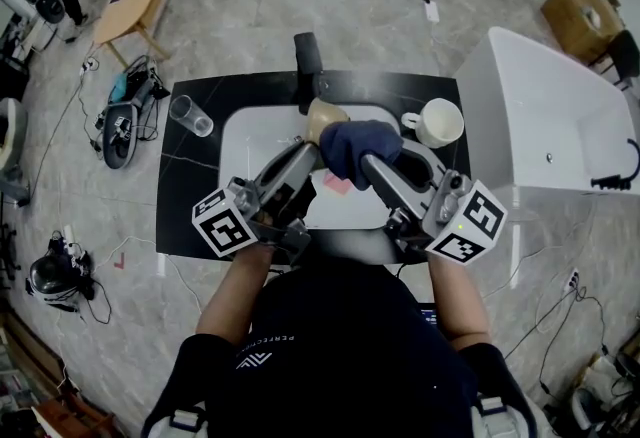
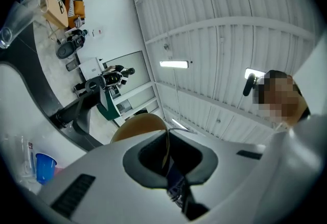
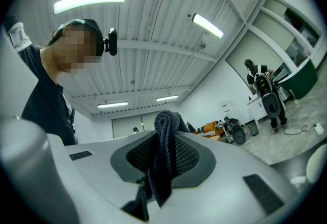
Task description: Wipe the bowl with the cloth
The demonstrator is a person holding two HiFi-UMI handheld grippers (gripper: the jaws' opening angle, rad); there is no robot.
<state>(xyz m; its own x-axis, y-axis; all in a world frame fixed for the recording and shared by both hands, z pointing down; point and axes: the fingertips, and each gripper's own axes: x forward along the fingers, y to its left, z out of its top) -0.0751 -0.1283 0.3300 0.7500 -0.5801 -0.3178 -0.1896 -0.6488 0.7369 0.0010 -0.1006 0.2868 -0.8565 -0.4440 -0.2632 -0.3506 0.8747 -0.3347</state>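
Left hand-held gripper (image 1: 310, 151) clamps the bowl (image 1: 322, 116) rim, right hand-held gripper (image 1: 368, 164) clamps the cloth (image 1: 358, 141), touching the bowl's right side mid-frame.

Bright, even light falls from long ceiling lights (image 3: 90, 1) above the right gripper (image 3: 164, 121), with another strip (image 2: 173, 64) over the left gripper (image 2: 166, 138). Shadows are soft. The black tabletop (image 1: 190, 211) carries a pale sheen just beyond both grippers. Every view bows like a fisheye, and the gripper views go black at their corners. Close to each lens, the bowl (image 2: 138, 125) and the cloth (image 3: 164, 141) look slightly soft, as do the gripper bodies.
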